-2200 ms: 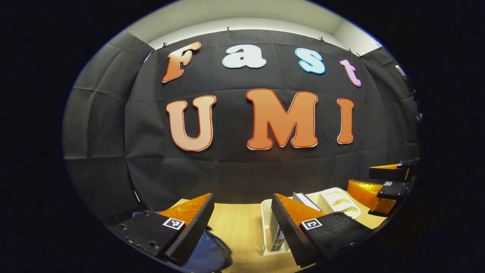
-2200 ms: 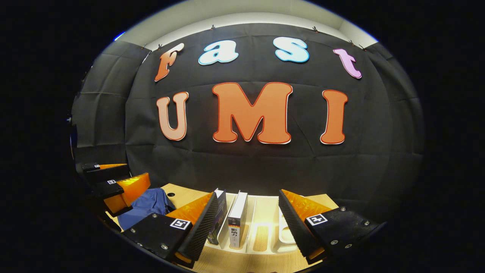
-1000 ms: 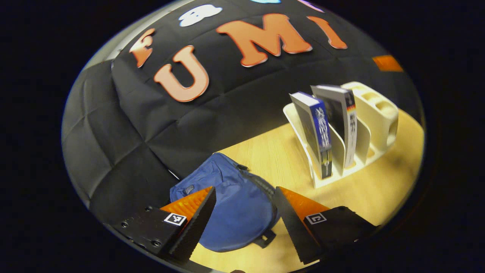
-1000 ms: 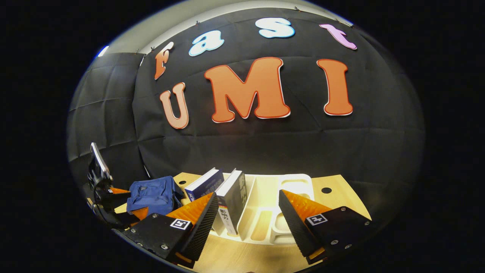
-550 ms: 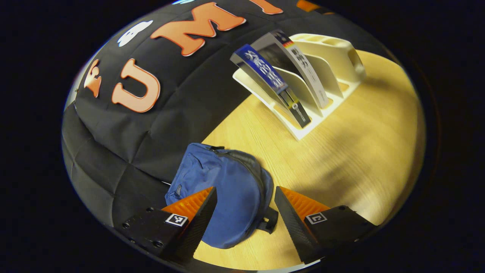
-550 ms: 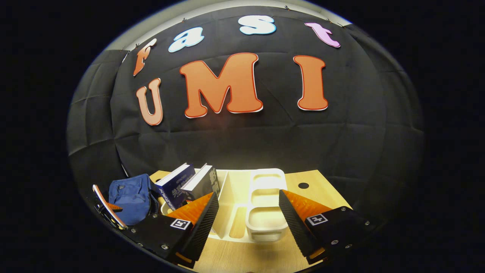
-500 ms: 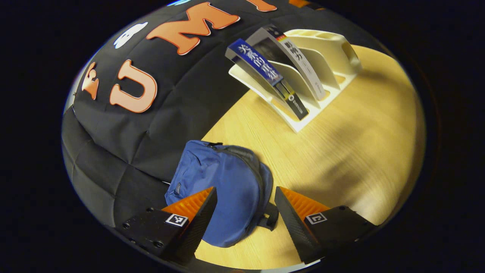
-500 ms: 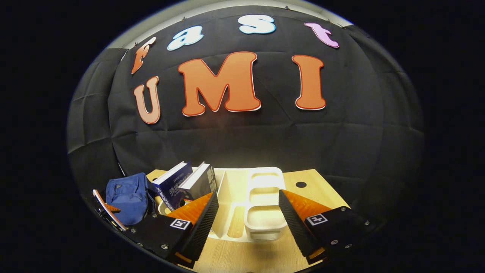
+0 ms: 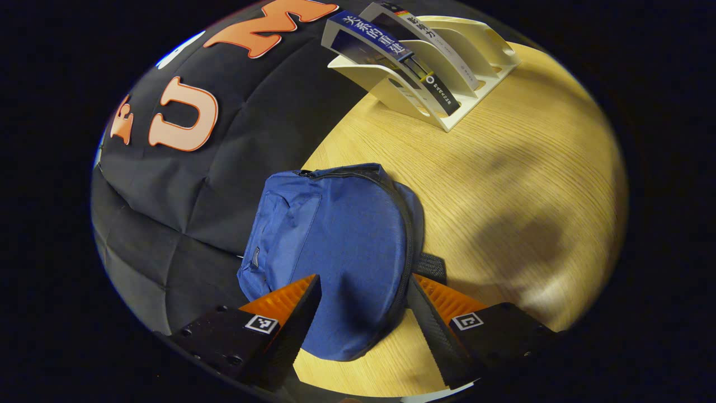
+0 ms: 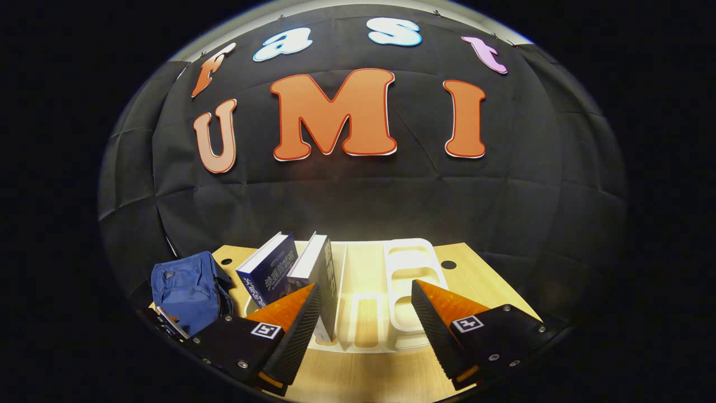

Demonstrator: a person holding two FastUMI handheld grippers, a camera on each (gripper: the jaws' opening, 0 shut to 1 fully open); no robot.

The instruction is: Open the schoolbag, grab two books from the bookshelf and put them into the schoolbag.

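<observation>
Left gripper (image 9: 361, 313) hangs just over the blue schoolbag (image 9: 335, 246), with its fingers spread wide and nothing between them. The bag lies flat on the wooden table (image 9: 503, 184), near the black cloth wall. Its zip runs around the curved edge and looks closed, so I think the job is at its first step: opening the bag. Next, the gripper needs to find the zip puller and pinch it. I cannot make out the puller; it is too small to see. Farther back stands the white bookshelf (image 9: 475, 84) with two books (image 9: 386, 50) leaning in its slots. The top of the books is cut off at the edge of the left gripper view.

In the right gripper view, the right gripper (image 10: 363, 327) is also spread open and holds nothing. It points at the bookshelf (image 10: 391, 313), just in front of it. The two books (image 10: 291, 268) lean side by side in the left slots. The schoolbag (image 10: 187, 291) sits off to the left, and its lower part is hidden.
</observation>
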